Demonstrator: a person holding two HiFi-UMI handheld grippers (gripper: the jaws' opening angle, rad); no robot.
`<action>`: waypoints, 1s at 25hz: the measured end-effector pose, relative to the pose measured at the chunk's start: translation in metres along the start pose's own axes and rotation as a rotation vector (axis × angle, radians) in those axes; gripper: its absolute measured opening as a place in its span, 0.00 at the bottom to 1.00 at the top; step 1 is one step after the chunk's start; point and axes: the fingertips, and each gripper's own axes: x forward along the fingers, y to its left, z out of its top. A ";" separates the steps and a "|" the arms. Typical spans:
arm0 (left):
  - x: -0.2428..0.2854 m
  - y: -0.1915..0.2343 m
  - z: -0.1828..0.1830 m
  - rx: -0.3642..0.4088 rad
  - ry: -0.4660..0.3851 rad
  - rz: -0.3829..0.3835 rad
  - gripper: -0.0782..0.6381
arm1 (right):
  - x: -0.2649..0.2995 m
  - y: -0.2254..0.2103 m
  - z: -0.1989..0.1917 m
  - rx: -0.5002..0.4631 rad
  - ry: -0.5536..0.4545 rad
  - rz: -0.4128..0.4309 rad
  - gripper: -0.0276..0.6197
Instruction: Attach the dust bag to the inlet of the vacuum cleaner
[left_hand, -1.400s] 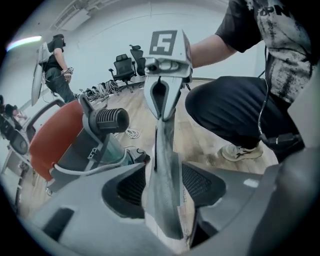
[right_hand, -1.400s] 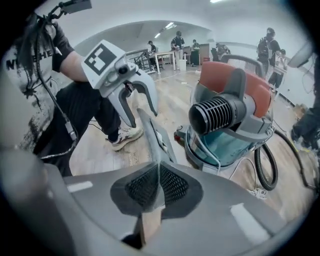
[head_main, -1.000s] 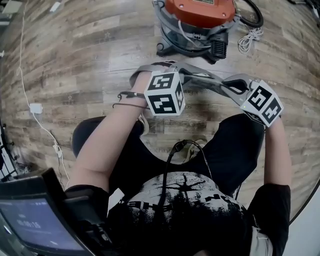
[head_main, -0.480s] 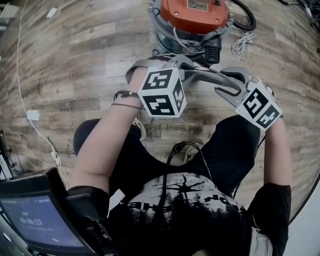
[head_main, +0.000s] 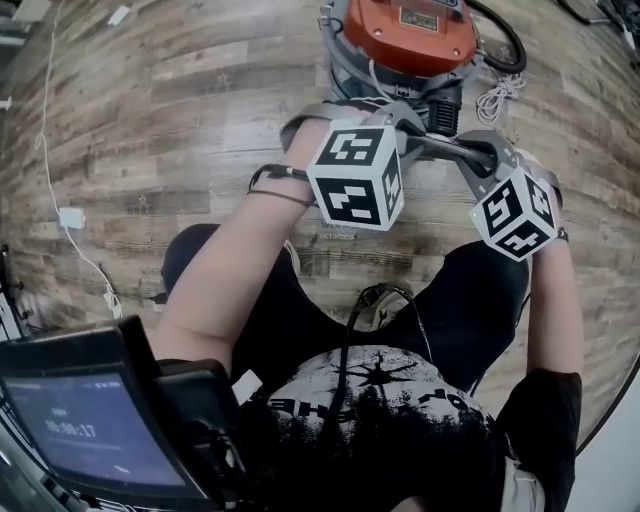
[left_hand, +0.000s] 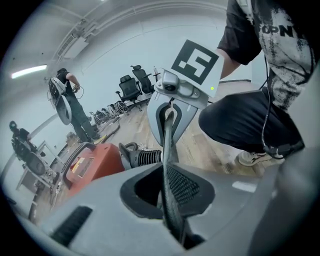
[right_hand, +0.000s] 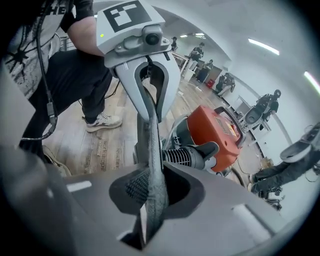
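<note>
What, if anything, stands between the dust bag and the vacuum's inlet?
Nothing visible. The bag, gripped by the left gripper and by the right gripper, whose jaws have just been closing on it, is held just before the black ribbed inlet of the vacuum; nothing shows between them.

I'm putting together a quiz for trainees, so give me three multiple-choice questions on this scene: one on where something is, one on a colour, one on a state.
1. Where does the vacuum cleaner stand?
A on the wooden floor
B on a table
C on a chair

2. What colour is its top?
A blue
B orange
C green

3. How is the left gripper?
A open and empty
B lying on the floor
C shut on the dust bag

Answers:
1 A: floor planks show all round it.
2 B: the top is plainly orange.
3 C: the left gripper view shows the jaws pinching the grey bag edge.
</note>
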 end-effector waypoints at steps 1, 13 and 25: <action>0.001 0.002 0.000 0.002 0.000 -0.001 0.15 | 0.000 -0.001 -0.002 0.004 0.006 -0.003 0.10; 0.023 0.003 -0.004 0.013 0.032 -0.020 0.15 | 0.017 -0.003 -0.020 0.040 0.057 -0.023 0.10; 0.028 0.013 0.025 0.047 0.031 0.000 0.15 | 0.021 -0.009 -0.035 0.238 -0.016 -0.057 0.11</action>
